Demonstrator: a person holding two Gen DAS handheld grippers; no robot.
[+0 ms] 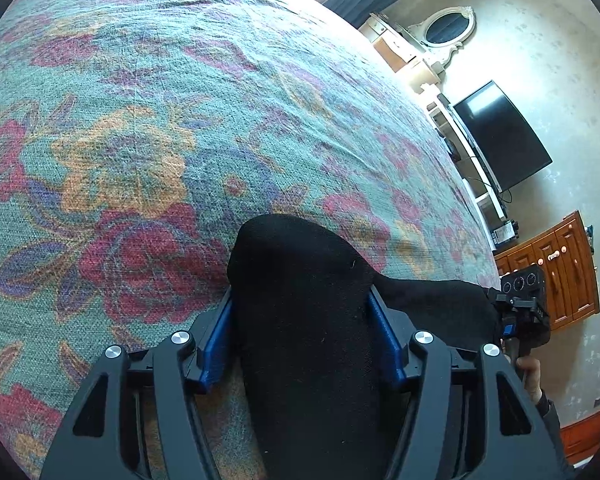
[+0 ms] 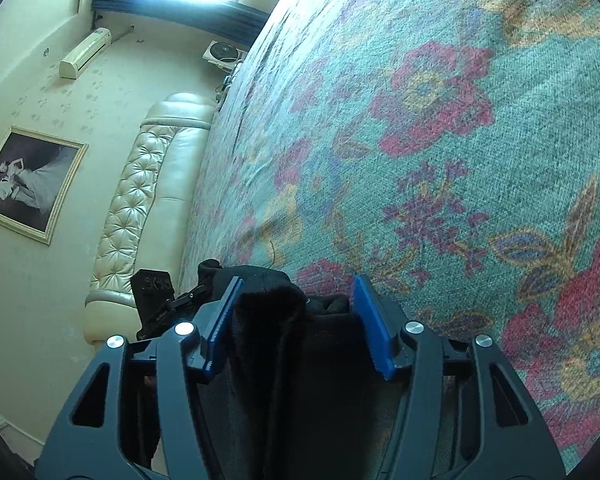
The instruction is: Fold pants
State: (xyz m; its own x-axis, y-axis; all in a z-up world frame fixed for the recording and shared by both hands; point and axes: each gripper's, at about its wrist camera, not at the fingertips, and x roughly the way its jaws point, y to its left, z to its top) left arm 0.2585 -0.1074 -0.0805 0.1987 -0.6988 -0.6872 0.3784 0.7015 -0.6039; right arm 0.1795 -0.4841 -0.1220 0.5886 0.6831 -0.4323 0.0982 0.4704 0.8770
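Observation:
The black pants (image 1: 300, 320) bulge up between the blue pads of my left gripper (image 1: 300, 312), which grips them above the floral bedspread (image 1: 140, 140). A stretch of the black cloth runs right to my right gripper (image 1: 520, 304). In the right wrist view the pants (image 2: 284, 340) sit folded between the blue pads of my right gripper (image 2: 296, 320), which holds them with the jaws wide around the thick cloth. My left gripper (image 2: 160, 300) shows at the left of that view, holding the same cloth.
The bedspread (image 2: 420, 160) covers the whole bed. A cream tufted headboard (image 2: 140, 200), a framed photo (image 2: 24, 184) and an air conditioner (image 2: 84, 52) are beyond one side. A television (image 1: 500, 136), a white mirror (image 1: 444, 32) and a wooden cabinet (image 1: 556, 272) stand beyond the other.

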